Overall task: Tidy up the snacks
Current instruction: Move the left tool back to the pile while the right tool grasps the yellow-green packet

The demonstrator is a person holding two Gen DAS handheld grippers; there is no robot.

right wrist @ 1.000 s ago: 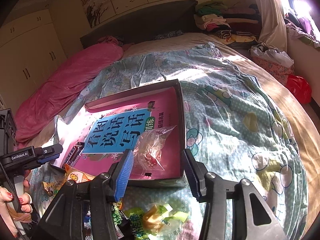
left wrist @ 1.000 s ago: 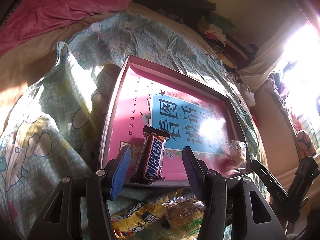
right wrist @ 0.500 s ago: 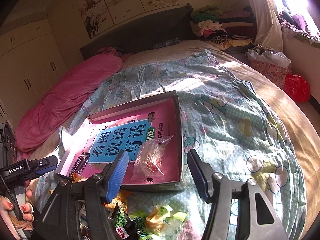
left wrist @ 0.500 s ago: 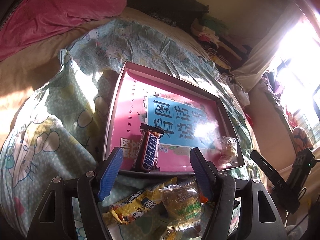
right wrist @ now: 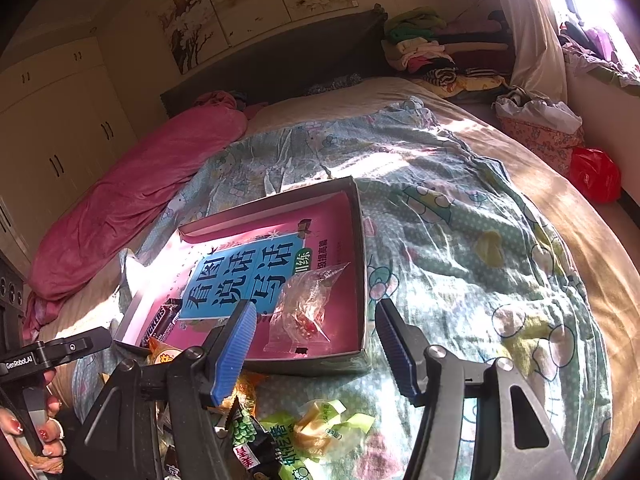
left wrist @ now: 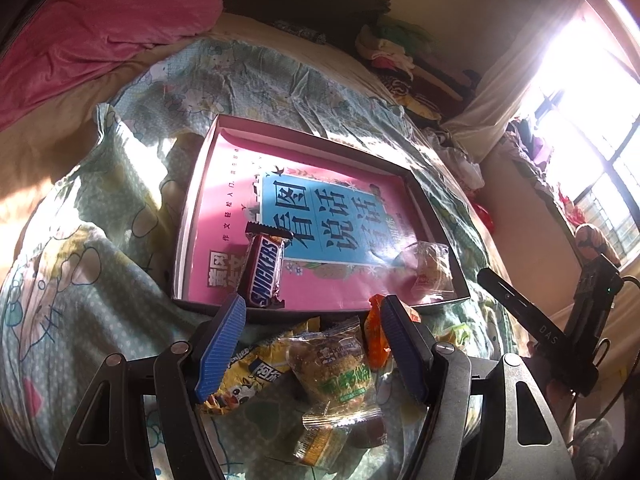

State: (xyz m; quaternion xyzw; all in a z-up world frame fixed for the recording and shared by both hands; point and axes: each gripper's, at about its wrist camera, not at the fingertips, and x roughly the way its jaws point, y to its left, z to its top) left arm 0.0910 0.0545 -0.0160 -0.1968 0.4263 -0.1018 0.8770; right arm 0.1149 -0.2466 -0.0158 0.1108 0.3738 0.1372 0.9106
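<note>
A shallow pink box (left wrist: pixel 224 184) (right wrist: pixel 358 264) with a blue label lies on the bed. Inside it are a Snickers bar (left wrist: pixel 262 270) (right wrist: pixel 158 326) at the near left and a clear packet (left wrist: pixel 432 270) (right wrist: pixel 306 312) at the near right. My left gripper (left wrist: pixel 310 334) is open and empty, above loose snacks in front of the box: a brown cake packet (left wrist: pixel 332 368), a yellow bag (left wrist: pixel 248 372) and an orange packet (left wrist: pixel 374 338). My right gripper (right wrist: pixel 314 342) is open and empty, just before the box's near edge, above a green-yellow packet (right wrist: pixel 316 432).
The box sits on a patterned blanket (right wrist: pixel 460 240). A pink quilt (right wrist: pixel 132 200) lies at the bed's far left. Clothes are piled by the headboard (right wrist: pixel 424 48). A red bag (right wrist: pixel 594 176) lies on the floor at the right.
Both grippers have drawn back from the box toward the near side. More of the loose snack pile now shows under them. The Snickers bar and clear packet stay in the box.
</note>
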